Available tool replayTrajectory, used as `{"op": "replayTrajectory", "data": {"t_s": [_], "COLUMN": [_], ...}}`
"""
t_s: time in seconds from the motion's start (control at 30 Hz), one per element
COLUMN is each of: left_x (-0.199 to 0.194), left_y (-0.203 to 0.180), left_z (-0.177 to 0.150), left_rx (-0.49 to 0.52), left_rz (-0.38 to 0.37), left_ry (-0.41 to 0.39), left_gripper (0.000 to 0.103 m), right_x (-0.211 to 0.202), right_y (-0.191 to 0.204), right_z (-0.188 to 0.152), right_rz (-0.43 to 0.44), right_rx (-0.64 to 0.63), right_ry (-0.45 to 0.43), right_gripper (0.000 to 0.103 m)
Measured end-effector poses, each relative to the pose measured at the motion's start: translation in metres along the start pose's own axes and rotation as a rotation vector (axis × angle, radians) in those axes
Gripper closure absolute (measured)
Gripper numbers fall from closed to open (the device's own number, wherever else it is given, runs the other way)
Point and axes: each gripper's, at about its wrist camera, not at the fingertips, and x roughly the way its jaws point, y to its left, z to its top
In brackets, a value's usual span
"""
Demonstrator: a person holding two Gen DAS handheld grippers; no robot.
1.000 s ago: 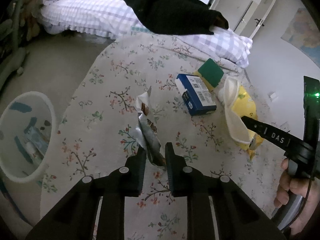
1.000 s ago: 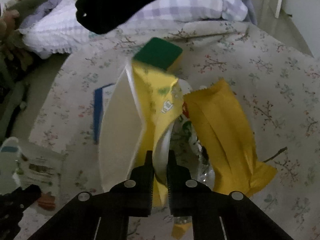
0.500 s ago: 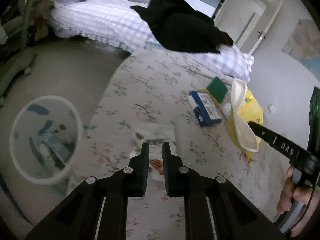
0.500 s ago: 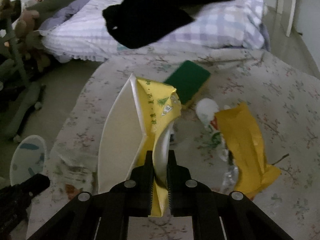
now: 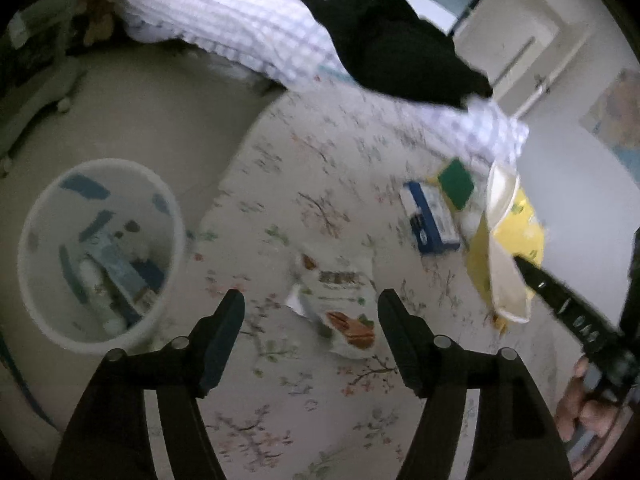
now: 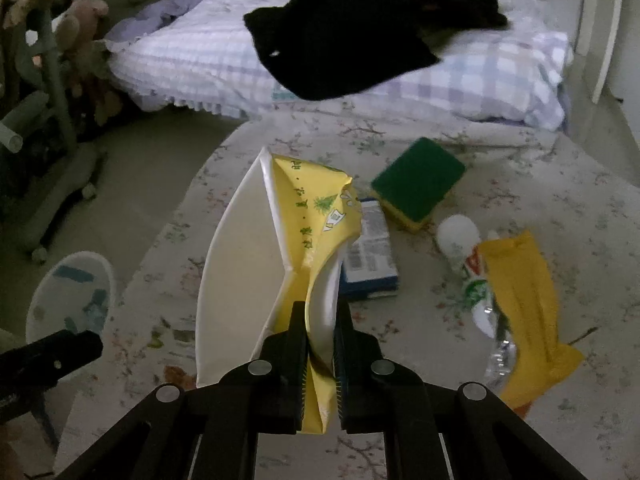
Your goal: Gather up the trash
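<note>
My left gripper [image 5: 311, 302] is open and empty above the floral rug. A white snack wrapper [image 5: 340, 304] lies on the rug just between and beyond its fingers. A white waste bin [image 5: 100, 256] with trash inside stands to the left on the floor; it also shows in the right wrist view [image 6: 72, 296]. My right gripper [image 6: 320, 320] is shut on a yellow and white packet [image 6: 276, 276] and holds it above the rug; the packet also shows in the left wrist view [image 5: 508, 248].
On the rug lie a blue box [image 6: 370, 256], a green and yellow sponge [image 6: 418, 182], a crumpled bottle with a white cap [image 6: 460, 236] and a yellow wrapper [image 6: 524, 304]. A checked duvet [image 6: 208, 60] with a black garment [image 6: 352, 28] lies behind.
My left gripper has opened and let go of the snack wrapper, which now lies on the rug. Both grippers have drawn back, with the bin nearer in view.
</note>
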Motion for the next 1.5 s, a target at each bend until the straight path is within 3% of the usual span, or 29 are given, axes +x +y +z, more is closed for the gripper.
{"op": "replayTrajectory", "data": {"t_s": [0.2, 0.27, 0.33, 0.4, 0.57, 0.87, 1.5], "left_x": [0.051, 0.061, 0.062, 0.061, 0.055, 0.015, -0.04], "left_y": [-0.033, -0.039, -0.045, -0.046, -0.04, -0.023, 0.092], "left_z": [-0.01, -0.013, -0.016, -0.017, -0.015, -0.01, -0.005], "left_rx": [0.068, 0.101, 0.144, 0.162, 0.15, 0.118, -0.008], "left_rz": [0.055, 0.1, 0.141, 0.13, 0.087, 0.026, 0.11], "left_ry": [0.072, 0.057, 0.028, 0.023, 0.021, -0.045, -0.115], "left_gripper": [0.031, 0.032, 0.041, 0.053, 0.067, 0.069, 0.066], "right_x": [-0.005, -0.007, -0.009, -0.01, -0.012, -0.014, 0.018], "right_y": [-0.033, -0.042, -0.051, -0.058, -0.066, -0.051, 0.051], "right_z": [-0.003, -0.003, -0.005, -0.007, -0.008, -0.005, 0.0], "right_rz": [-0.034, -0.048, -0.061, -0.064, -0.073, -0.042, 0.057], "right_rx": [0.058, 0.067, 0.075, 0.084, 0.084, 0.07, -0.037], "right_ry": [0.011, 0.012, 0.017, 0.021, 0.025, 0.012, 0.045], "right_gripper": [0.093, 0.093, 0.093, 0.093, 0.093, 0.093, 0.093]}}
